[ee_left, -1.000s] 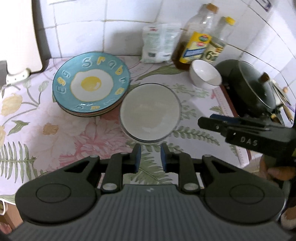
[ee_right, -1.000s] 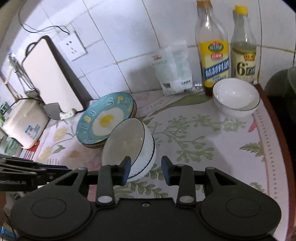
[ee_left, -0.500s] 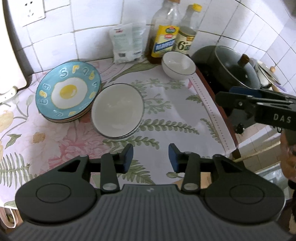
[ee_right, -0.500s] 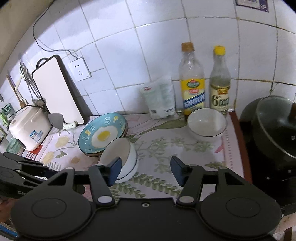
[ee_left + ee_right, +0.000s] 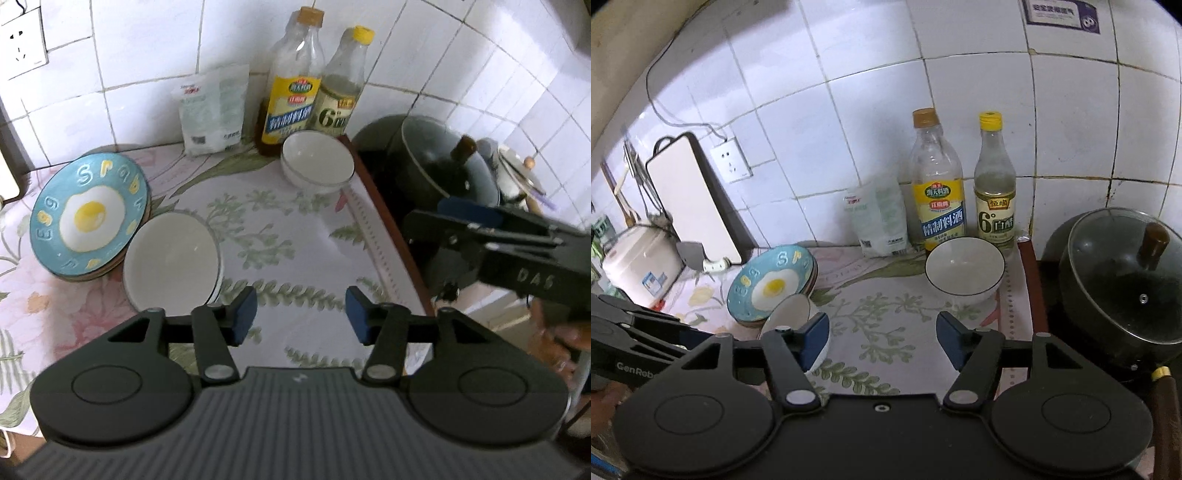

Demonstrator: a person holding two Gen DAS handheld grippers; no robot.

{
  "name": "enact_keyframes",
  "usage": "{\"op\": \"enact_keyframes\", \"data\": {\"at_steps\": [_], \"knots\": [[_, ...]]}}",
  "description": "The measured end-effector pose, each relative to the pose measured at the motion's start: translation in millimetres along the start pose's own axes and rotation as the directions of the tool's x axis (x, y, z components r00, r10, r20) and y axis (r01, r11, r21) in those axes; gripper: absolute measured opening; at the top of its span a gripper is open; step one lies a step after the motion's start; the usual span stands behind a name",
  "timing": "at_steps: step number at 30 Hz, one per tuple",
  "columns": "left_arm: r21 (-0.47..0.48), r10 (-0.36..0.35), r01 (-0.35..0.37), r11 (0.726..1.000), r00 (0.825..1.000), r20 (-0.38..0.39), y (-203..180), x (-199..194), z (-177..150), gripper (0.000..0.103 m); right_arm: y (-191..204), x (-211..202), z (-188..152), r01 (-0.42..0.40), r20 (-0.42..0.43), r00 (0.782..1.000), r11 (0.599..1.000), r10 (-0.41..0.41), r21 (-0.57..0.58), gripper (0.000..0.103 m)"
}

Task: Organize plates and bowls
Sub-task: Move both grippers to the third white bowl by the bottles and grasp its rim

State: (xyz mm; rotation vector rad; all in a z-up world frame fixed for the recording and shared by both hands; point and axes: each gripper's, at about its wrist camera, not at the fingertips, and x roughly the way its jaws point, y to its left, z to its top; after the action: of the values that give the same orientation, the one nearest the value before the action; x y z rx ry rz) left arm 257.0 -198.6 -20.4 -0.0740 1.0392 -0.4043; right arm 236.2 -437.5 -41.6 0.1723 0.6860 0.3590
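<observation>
While we hold both tools above the flowered cloth [image 5: 306,236], our left gripper [image 5: 301,317] has its blue pads spread wide with nothing between them, and our right gripper [image 5: 882,338] is spread the same way and also carries nothing. We take the big white bowl [image 5: 171,262] as our landmark; it stands on the cloth just beyond the left finger of the left gripper. In the right wrist view this same bowl [image 5: 792,314] is partly hidden behind the left finger of the right gripper. Touching the big white bowl on its left rear side we see the blue egg plate [image 5: 88,218], which lies on top of a short stack of other plates. To the right and farther back from the big white bowl, well apart from it, stands the small white bowl [image 5: 964,267], close to the right edge of the cloth. Directly behind the small bowl, against the tiled wall, we see the cooking wine bottle [image 5: 936,188] and the vinegar bottle [image 5: 993,188] side by side, and to their left a white packet [image 5: 879,218] leans on the tiles. Far right of the big white bowl, beyond the cloth edge, sits a dark pot [image 5: 1123,280] with a glass lid.
</observation>
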Motion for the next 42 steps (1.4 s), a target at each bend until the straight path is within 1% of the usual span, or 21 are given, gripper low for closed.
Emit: {"op": "enact_keyframes", "data": {"at_steps": [5,7,8,10,12,15,17,21,23,24,25,27,29,31,34,35,37,38,39,41,42], "knots": [[-0.035,-0.008,0.010,0.999,0.999,0.046,-8,18,18,0.057,-19,14,4,-0.038,0.060,0.998,0.996,0.033,0.085,0.069],[-0.045,-0.020,0.023,0.999,0.997,0.079,-8,25,25,0.057,-30,23,8,-0.050,0.080,0.996,0.991,0.040,0.127,0.069],[-0.058,-0.026,0.032,0.998,0.994,0.110,-6,28,29,0.058,-33,27,11,-0.051,0.084,0.996,0.989,0.039,0.136,0.069],[-0.092,0.001,0.014,0.996,0.987,0.159,-1,32,37,0.058,-40,37,18,-0.029,0.082,0.996,0.989,0.017,0.145,0.069],[-0.113,0.016,0.005,0.994,0.983,0.185,2,39,46,0.058,-46,46,24,-0.010,0.080,0.997,0.989,-0.002,0.145,0.069],[-0.164,0.026,0.008,0.986,0.979,0.202,6,51,59,0.058,-54,65,28,0.036,0.063,0.997,0.992,-0.044,0.119,0.069],[-0.183,0.021,0.018,0.983,0.977,0.210,6,61,66,0.058,-60,79,28,0.065,0.046,0.996,0.992,-0.070,0.111,0.069],[-0.230,0.006,0.042,0.972,0.980,0.201,4,95,75,0.056,-69,107,23,0.111,0.037,0.993,0.989,-0.115,0.100,0.069],[-0.256,0.023,0.024,0.966,0.983,0.181,2,114,78,0.054,-73,119,18,0.131,0.038,0.990,0.986,-0.136,0.100,0.069],[-0.262,0.030,0.020,0.965,0.982,0.184,1,121,81,0.054,-76,126,15,0.136,0.035,0.989,0.985,-0.141,0.109,0.069],[-0.263,0.035,0.017,0.965,0.981,0.190,0,127,83,0.054,-80,132,12,0.133,0.031,0.990,0.984,-0.138,0.119,0.069],[-0.272,0.067,-0.016,0.962,0.982,0.177,0,144,91,0.053,-87,141,8,0.117,0.029,0.992,0.983,-0.122,0.141,0.069],[-0.288,0.068,-0.018,0.957,0.984,0.165,4,156,97,0.052,-94,150,5,0.125,0.017,0.991,0.979,-0.130,0.160,0.069],[-0.299,0.096,-0.048,0.953,0.984,0.149,8,170,103,0.051,-98,157,3,0.152,0.015,0.988,0.975,-0.156,0.165,0.069],[-0.272,0.166,-0.128,0.954,0.979,0.121,9,191,108,0.051,-103,166,2,0.167,0.014,0.985,0.968,-0.172,0.186,0.069],[-0.269,0.173,-0.138,0.953,0.978,0.113,10,197,109,0.051,-104,169,2,0.184,0.010,0.982,0.965,-0.189,0.189,0.069],[-0.258,0.169,-0.139,0.956,0.981,0.095,12,208,109,0.051,-107,175,2,0.227,0.002,0.973,0.955,-0.232,0.190,0.067],[-0.254,0.168,-0.140,0.957,0.982,0.091,12,212,109,0.051,-109,177,3,0.235,0.003,0.971,0.952,-0.240,0.197,0.063],[-0.253,0.166,-0.140,0.957,0.982,0.087,13,216,108,0.051,-112,179,3,0.229,0.002,0.972,0.951,-0.234,0.207,0.062],[-0.259,0.154,-0.128,0.958,0.984,0.085,14,222,106,0.045,-115,183,5,0.209,-0.013,0.977,0.954,-0.211,0.213,0.060],[-0.270,0.150,-0.122,0.955,0.985,0.084,16,224,105,0.045,-115,185,5,0.208,-0.022,0.978,0.956,-0.208,0.209,0.059]]}}
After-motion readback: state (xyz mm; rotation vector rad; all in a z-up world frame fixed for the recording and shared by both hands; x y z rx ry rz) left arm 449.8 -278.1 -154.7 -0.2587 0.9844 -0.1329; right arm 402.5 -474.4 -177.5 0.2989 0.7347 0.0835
